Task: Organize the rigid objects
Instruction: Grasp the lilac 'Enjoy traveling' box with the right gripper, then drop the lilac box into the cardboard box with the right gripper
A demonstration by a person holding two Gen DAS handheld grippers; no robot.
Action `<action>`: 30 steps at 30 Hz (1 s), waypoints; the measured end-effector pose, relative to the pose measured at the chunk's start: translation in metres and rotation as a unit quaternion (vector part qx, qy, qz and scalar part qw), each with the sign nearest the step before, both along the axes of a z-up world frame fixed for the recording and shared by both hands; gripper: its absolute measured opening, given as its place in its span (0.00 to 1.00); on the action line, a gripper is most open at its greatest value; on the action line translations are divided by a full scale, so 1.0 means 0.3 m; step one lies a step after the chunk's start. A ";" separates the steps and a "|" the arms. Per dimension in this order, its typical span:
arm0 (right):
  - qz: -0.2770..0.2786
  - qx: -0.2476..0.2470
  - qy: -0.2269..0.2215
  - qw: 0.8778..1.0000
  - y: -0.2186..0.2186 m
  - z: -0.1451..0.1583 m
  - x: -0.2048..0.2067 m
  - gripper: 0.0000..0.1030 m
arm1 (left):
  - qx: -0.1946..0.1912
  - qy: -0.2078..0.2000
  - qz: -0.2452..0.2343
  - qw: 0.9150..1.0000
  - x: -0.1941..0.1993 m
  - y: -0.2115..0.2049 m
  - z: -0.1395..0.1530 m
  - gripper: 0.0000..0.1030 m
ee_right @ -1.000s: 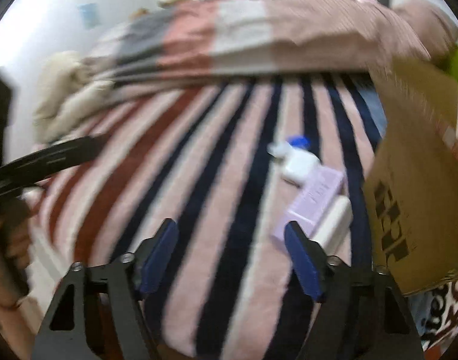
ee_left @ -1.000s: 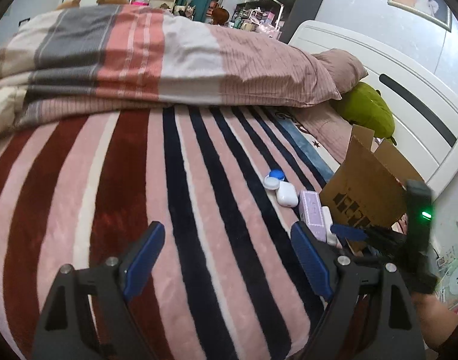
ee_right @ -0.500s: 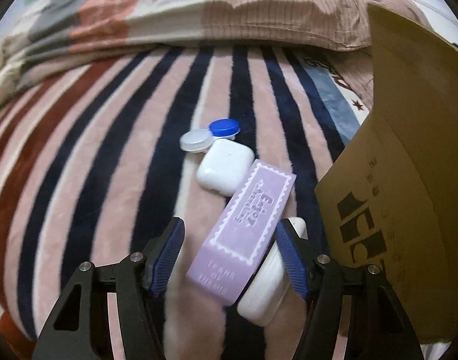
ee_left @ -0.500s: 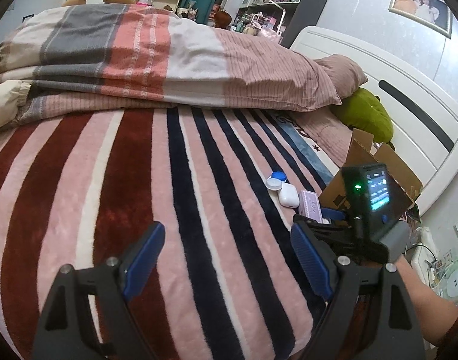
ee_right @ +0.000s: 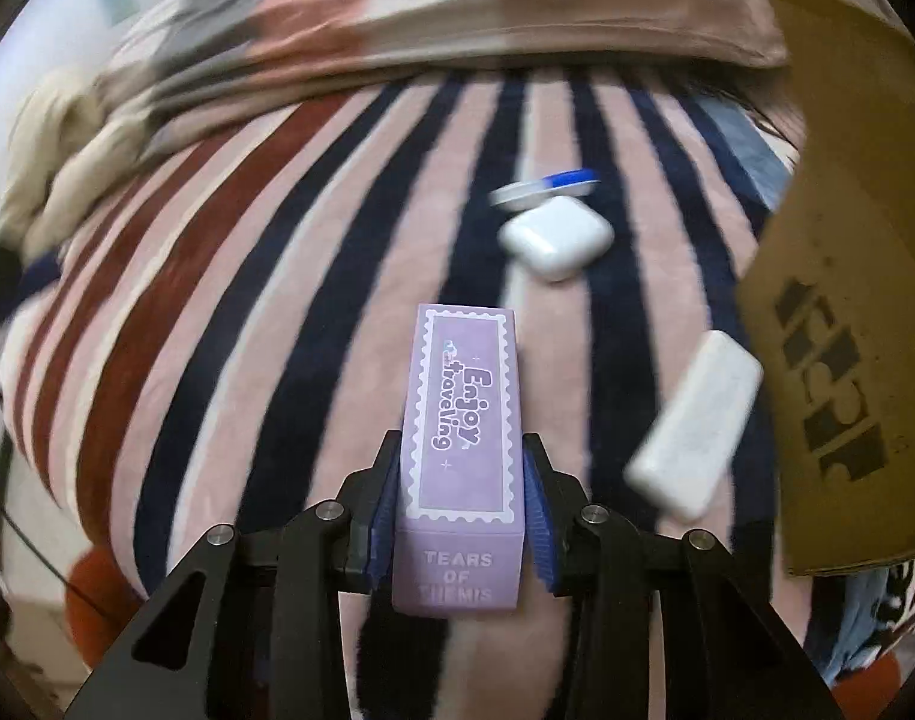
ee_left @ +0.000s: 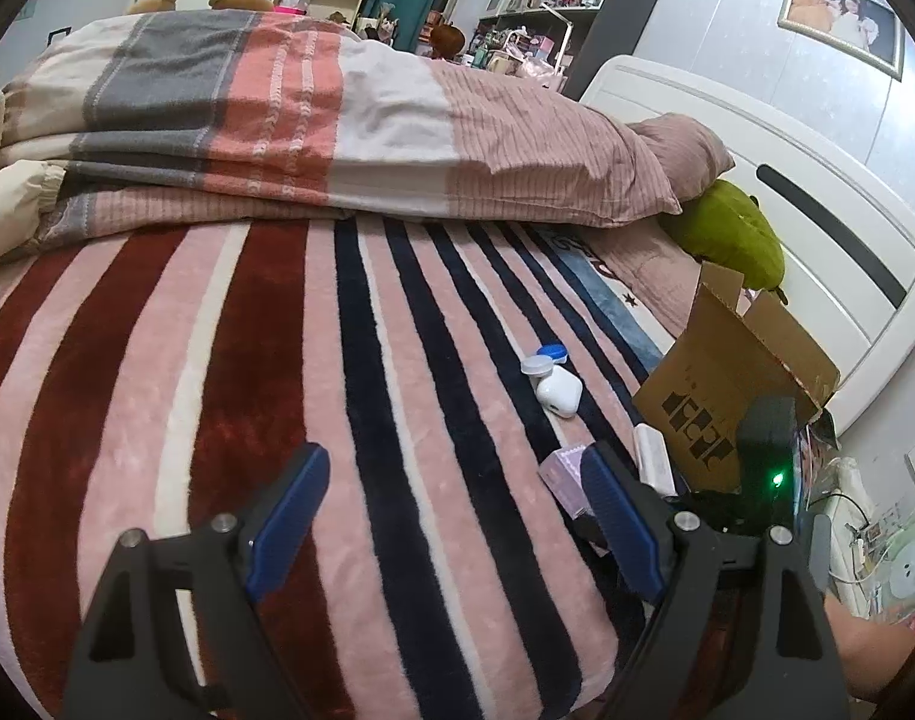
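Observation:
My right gripper [ee_right: 460, 501] is shut on a purple "Enjoy traveling" box [ee_right: 462, 420], held just above the striped blanket. A white earbud case [ee_right: 556, 237], a blue-and-white lens case [ee_right: 544, 186] and a white oblong case [ee_right: 694, 426] lie on the blanket beyond it. An open cardboard box [ee_right: 847, 300] stands at the right. In the left wrist view my left gripper [ee_left: 451, 519] is open and empty over the blanket; the purple box [ee_left: 562, 477], earbud case [ee_left: 558, 391], oblong case [ee_left: 652, 462] and cardboard box [ee_left: 733, 396] show to its right.
A folded striped duvet [ee_left: 337, 138] lies across the far side of the bed. A green plush [ee_left: 727, 234] and a pillow [ee_left: 685, 159] rest by the white headboard [ee_left: 817, 228]. The bed's edge is just behind the cardboard box.
My right gripper moved in and closed on the purple box, which now points straight ahead, apart from the oblong case. The left gripper stayed open, nearly still.

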State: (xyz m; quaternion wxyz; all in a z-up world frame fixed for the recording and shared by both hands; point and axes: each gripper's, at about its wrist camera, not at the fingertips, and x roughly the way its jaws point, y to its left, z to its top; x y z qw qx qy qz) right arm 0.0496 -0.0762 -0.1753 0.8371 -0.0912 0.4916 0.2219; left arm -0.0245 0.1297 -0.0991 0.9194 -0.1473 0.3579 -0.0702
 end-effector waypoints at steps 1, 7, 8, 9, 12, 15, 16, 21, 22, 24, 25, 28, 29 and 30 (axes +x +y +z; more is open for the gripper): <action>0.002 -0.005 0.000 1.000 0.007 -0.011 0.000 0.33 | 0.003 0.004 -0.001 1.000 0.004 -0.003 -0.004 0.81; 0.038 0.008 -0.011 0.999 0.013 0.025 -0.020 0.31 | -0.032 0.011 -0.044 0.998 0.042 -0.039 -0.008 0.81; 0.055 0.012 -0.020 0.998 0.033 0.050 -0.018 0.31 | -0.035 0.008 -0.052 0.998 0.052 -0.050 0.004 0.81; 0.075 0.015 -0.029 0.997 0.045 0.094 -0.027 0.31 | -0.038 0.003 -0.062 0.997 0.066 -0.063 0.021 0.81; 0.130 0.043 -0.038 0.990 0.066 0.230 -0.029 0.31 | -0.043 -0.010 -0.089 0.995 0.114 -0.109 0.085 0.81; 0.179 0.067 -0.047 0.980 0.064 0.364 -0.027 0.31 | -0.058 -0.022 -0.119 0.991 0.172 -0.152 0.154 0.81; 0.190 0.075 -0.052 0.977 0.056 0.412 -0.026 0.31 | -0.065 -0.026 -0.128 0.989 0.195 -0.171 0.178 0.80; 0.202 0.082 -0.075 0.973 -0.027 0.544 -0.004 0.31 | -0.094 -0.039 -0.185 0.977 0.284 -0.288 0.279 0.52; 0.197 0.083 -0.077 0.974 -0.057 0.561 0.013 0.31 | -0.091 -0.040 -0.190 0.977 0.303 -0.322 0.295 0.52; 0.185 0.092 -0.074 0.976 -0.126 0.592 0.050 0.31 | -0.088 -0.035 -0.205 0.974 0.357 -0.407 0.320 0.52; 0.174 0.096 -0.070 0.977 -0.172 0.607 0.074 0.31 | -0.088 -0.031 -0.214 0.972 0.390 -0.462 0.328 0.52; 0.146 0.096 -0.067 0.982 -0.303 0.629 0.120 0.31 | -0.075 -0.015 -0.239 0.968 0.466 -0.602 0.334 0.51; 0.132 0.092 -0.064 0.985 -0.355 0.629 0.138 0.31 | -0.072 -0.007 -0.248 0.966 0.493 -0.653 0.329 0.51; 0.123 0.088 -0.061 0.987 -0.388 0.629 0.154 0.31 | -0.070 0.003 -0.257 0.964 0.522 -0.706 0.322 0.51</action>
